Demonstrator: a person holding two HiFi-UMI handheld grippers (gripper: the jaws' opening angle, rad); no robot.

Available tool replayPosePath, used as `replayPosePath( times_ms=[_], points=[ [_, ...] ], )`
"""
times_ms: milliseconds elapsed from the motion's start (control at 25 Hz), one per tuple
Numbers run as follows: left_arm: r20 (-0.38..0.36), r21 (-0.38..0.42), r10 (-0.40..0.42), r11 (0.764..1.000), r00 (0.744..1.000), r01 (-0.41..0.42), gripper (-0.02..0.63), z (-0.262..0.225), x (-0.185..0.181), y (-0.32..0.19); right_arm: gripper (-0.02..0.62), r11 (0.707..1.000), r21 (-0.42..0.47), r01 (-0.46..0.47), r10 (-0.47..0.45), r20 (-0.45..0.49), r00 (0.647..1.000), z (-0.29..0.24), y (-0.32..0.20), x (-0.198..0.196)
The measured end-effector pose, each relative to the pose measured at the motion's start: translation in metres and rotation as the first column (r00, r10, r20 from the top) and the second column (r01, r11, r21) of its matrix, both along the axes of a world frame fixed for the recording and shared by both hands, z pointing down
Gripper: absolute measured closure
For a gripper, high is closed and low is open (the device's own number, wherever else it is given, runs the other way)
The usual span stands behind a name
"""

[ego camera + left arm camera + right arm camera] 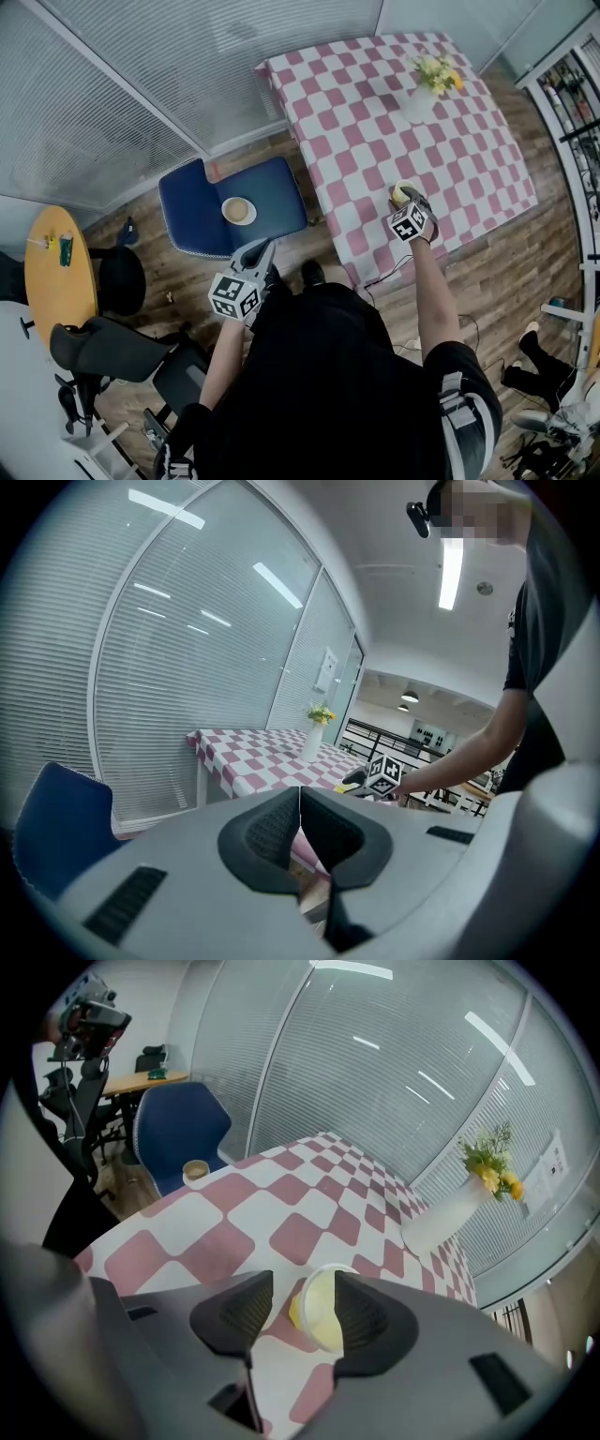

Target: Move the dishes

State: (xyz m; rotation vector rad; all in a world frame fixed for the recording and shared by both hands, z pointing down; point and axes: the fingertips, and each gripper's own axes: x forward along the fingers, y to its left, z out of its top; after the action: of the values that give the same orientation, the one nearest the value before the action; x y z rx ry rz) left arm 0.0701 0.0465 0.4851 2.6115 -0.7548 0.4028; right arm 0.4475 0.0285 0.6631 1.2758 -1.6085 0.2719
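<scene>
Right gripper view: my right gripper (302, 1290) is wide, with the yellow cup (323, 1324) between its jaws on the checked table (234, 1232). My left gripper (300, 808) is closed, empty. A bowl (238, 210) sits on the blue chair (281, 192).

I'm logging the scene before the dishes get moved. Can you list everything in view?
table: one, pink-and-white checked cloth, upper right in the head view
vase: one, white, holding yellow flowers, far part of the table
yellow bowl: one, yellow, near edge of the table
blue chair: one, blue, left of the table
tan bowl: one, tan, on the blue chair's seat
round table: one, yellow-brown, far left
office chairs: two, black, beside the round table
left gripper: one, grey, jaws together and empty, near the blue chair
right gripper: one, grey, jaws apart around the yellow bowl, not clamping it
</scene>
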Motion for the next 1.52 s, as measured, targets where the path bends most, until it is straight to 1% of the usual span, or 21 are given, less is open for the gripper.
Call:
replayPosePath(
  times_ms=[200, 400, 560, 760, 1200, 1520],
  points=[
    [0.019, 0.011, 0.019, 1.000, 1.000, -0.020, 0.584, 0.003, 0.000, 0.002, 0.371, 1.000, 0.017, 0.006, -0.006, -0.002, 1.000, -0.006, -0.002, -0.006],
    [0.008, 0.007, 0.022, 1.000, 1.000, -0.022, 0.584, 0.002, -0.005, 0.002, 0.371, 0.999, 0.016, 0.031, -0.031, -0.004, 1.000, -0.009, -0.004, -0.021],
    [0.001, 0.006, 0.007, 1.000, 1.000, -0.007, 0.584, 0.001, -0.017, -0.002, 0.371, 0.998, 0.008, 0.058, -0.058, -0.019, 0.998, -0.008, -0.007, -0.035],
    [0.005, 0.000, -0.021, 1.000, 1.000, 0.021, 0.584, 0.001, -0.044, -0.008, 0.371, 0.996, 0.024, 0.087, -0.086, -0.041, 0.995, -0.014, -0.023, -0.059],
    [-0.004, -0.007, -0.087, 0.996, 0.996, 0.086, 0.584, -0.001, -0.104, -0.028, 0.371, 0.987, 0.018, 0.160, -0.160, -0.029, 0.987, -0.015, -0.062, -0.128],
    [-0.004, -0.017, -0.120, 0.993, 0.993, 0.120, 0.584, 0.000, -0.146, -0.045, 0.373, 0.969, 0.000, 0.246, -0.246, -0.039, 0.968, -0.012, -0.088, -0.184]
  ],
)
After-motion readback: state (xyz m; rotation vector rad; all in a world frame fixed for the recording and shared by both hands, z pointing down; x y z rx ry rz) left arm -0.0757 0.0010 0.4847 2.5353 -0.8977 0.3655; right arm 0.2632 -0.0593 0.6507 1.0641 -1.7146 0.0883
